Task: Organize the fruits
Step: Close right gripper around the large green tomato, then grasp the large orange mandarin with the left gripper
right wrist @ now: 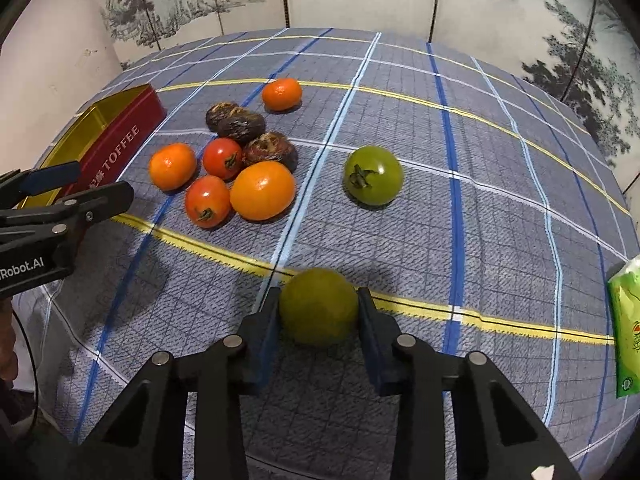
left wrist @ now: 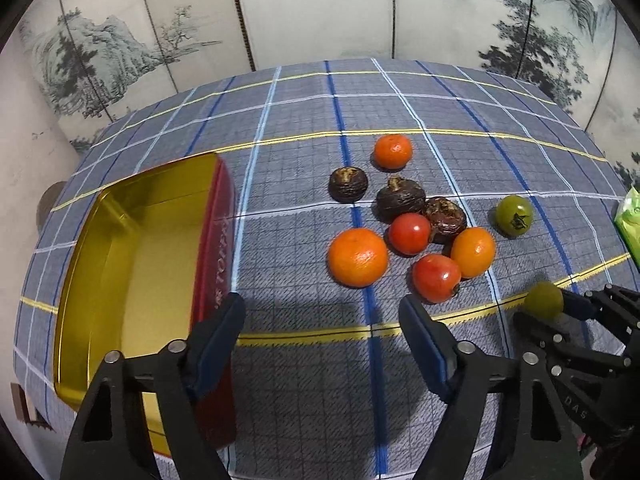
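My right gripper (right wrist: 318, 308) is shut on a green tomato (right wrist: 318, 306) and holds it just above the cloth; it also shows in the left wrist view (left wrist: 543, 300). A second green tomato (right wrist: 373, 175) lies alone on the cloth. A cluster of oranges (right wrist: 262, 190), red tomatoes (right wrist: 207, 201) and dark brown fruits (right wrist: 271, 151) lies left of it. My left gripper (left wrist: 322, 316) is open and empty, between the cluster (left wrist: 358, 257) and the red and gold tin (left wrist: 132, 264).
The open tin (right wrist: 116, 136), gold inside and marked TOFFEE, stands at the left. A green packet (right wrist: 626, 328) lies at the table's right edge. A checked blue-grey cloth (right wrist: 460, 220) covers the table. A painted folding screen stands behind.
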`<action>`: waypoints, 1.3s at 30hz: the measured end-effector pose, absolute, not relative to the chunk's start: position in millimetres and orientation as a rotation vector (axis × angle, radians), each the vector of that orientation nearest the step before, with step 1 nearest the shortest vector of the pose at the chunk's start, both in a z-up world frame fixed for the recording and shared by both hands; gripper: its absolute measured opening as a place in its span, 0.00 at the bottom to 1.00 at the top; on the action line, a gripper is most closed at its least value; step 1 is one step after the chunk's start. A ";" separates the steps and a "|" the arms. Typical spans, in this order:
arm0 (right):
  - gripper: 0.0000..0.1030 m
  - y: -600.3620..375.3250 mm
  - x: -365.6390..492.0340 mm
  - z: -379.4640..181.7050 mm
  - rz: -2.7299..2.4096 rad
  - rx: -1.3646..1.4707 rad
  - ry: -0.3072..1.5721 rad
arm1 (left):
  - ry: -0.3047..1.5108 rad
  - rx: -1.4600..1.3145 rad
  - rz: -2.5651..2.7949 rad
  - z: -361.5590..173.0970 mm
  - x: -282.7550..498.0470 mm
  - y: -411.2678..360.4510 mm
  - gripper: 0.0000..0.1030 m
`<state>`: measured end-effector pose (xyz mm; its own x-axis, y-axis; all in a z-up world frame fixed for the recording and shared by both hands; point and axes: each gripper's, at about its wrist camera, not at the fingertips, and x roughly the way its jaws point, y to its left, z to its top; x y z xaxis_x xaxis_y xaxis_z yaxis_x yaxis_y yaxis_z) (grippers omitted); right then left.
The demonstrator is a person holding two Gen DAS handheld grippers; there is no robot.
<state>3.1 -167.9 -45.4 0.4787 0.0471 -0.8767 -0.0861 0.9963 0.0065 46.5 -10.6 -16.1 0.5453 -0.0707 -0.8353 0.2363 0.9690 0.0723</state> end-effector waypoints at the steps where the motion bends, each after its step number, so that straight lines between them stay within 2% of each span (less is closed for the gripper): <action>1: 0.32 -169.9 3.9 -45.0 0.076 -0.039 1.064 | 0.985 0.182 -0.191 -16.6 48.2 -11.4 0.72; 17: 0.32 -215.0 20.0 -45.2 -0.028 0.029 1.049 | 1.127 0.085 -0.262 -43.9 96.7 -20.9 0.49; 22: 0.32 -216.1 20.6 -47.7 -0.030 0.030 1.047 | 1.144 0.079 -0.270 -49.3 104.8 -24.2 0.47; 26: 0.32 -216.3 20.1 -48.7 -0.032 0.027 1.047 | 1.143 0.093 -0.269 -51.4 108.8 -28.8 0.41; 39: 0.34 -210.9 19.0 -47.8 -0.047 -0.004 1.048 | 1.113 0.115 -0.291 -34.9 101.9 -25.2 0.39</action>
<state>19.0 -210.9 -47.8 0.4983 -0.0411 -0.8660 0.0373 0.9990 -0.0260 101.9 -25.2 -34.9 0.4086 -0.1734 -0.8961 0.2878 0.9562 -0.0538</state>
